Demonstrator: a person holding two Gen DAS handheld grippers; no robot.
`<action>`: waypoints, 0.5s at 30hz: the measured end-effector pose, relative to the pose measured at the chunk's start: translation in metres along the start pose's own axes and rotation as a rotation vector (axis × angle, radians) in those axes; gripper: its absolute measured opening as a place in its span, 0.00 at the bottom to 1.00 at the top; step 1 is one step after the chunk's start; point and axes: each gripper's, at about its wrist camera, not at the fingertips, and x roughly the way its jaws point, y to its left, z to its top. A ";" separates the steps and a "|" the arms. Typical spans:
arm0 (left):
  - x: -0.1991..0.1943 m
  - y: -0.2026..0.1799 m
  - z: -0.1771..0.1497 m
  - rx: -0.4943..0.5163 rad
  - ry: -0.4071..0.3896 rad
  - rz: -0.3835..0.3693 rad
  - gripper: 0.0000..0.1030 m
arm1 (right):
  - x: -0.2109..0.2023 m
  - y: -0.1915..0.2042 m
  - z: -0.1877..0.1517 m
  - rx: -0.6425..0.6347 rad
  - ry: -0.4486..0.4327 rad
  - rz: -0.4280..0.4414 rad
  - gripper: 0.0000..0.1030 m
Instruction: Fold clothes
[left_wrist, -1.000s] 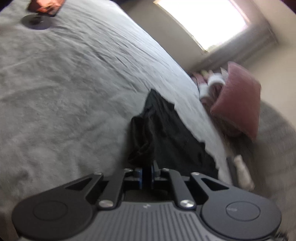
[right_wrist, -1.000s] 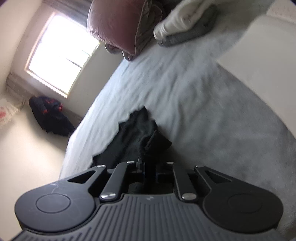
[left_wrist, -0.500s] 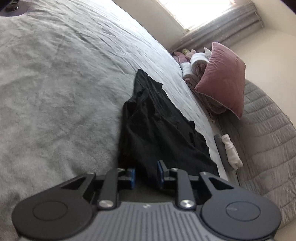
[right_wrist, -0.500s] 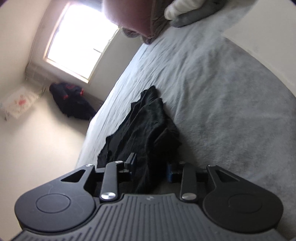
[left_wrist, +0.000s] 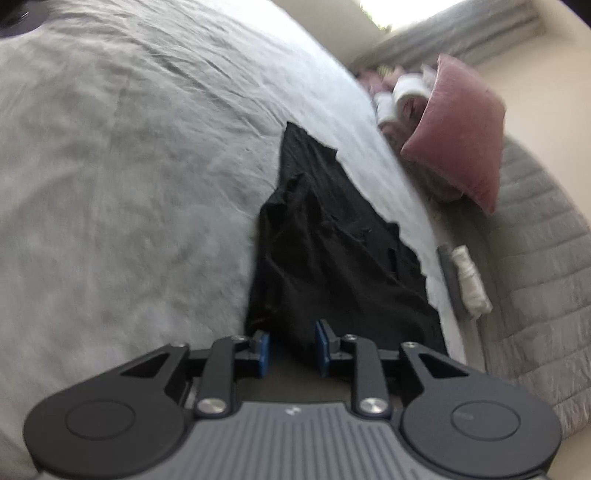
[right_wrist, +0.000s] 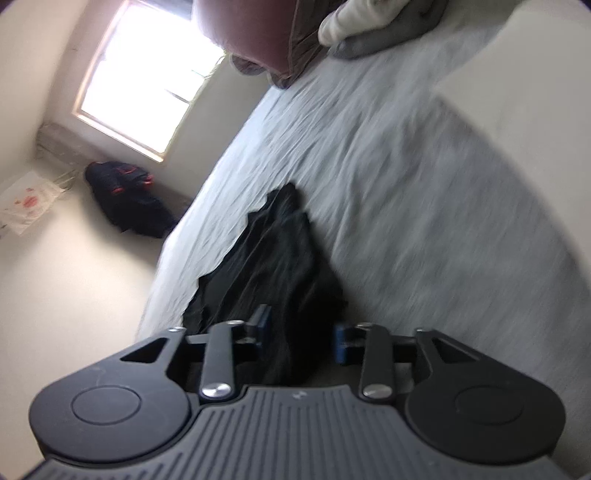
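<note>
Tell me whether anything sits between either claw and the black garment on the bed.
Nothing visible does. The black garment lies on the grey bedcover right ahead of both, its near edge between the opening jaws of the left claw and right claw. The pink pillow sits far off.

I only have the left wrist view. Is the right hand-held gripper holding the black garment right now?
Observer: No. The right hand-held gripper is opening; black garment lies between its blue pads, which do not press on it.
Operator: Anything on the floor beside the bed?
Observer: Yes, a dark bundle with red trim lies under the window.
Operator: Anything else down there?
Observer: A white sheet with red marks lies on the floor in the corner, left of the bundle.
</note>
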 end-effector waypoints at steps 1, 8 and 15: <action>0.000 -0.002 0.011 0.006 0.012 0.016 0.41 | 0.000 0.003 0.009 -0.015 0.000 -0.025 0.55; 0.027 -0.024 0.096 0.189 -0.014 0.111 0.55 | 0.030 0.036 0.062 -0.198 0.051 -0.066 0.55; 0.084 -0.044 0.151 0.349 -0.048 0.124 0.55 | 0.094 0.057 0.092 -0.315 0.134 -0.013 0.56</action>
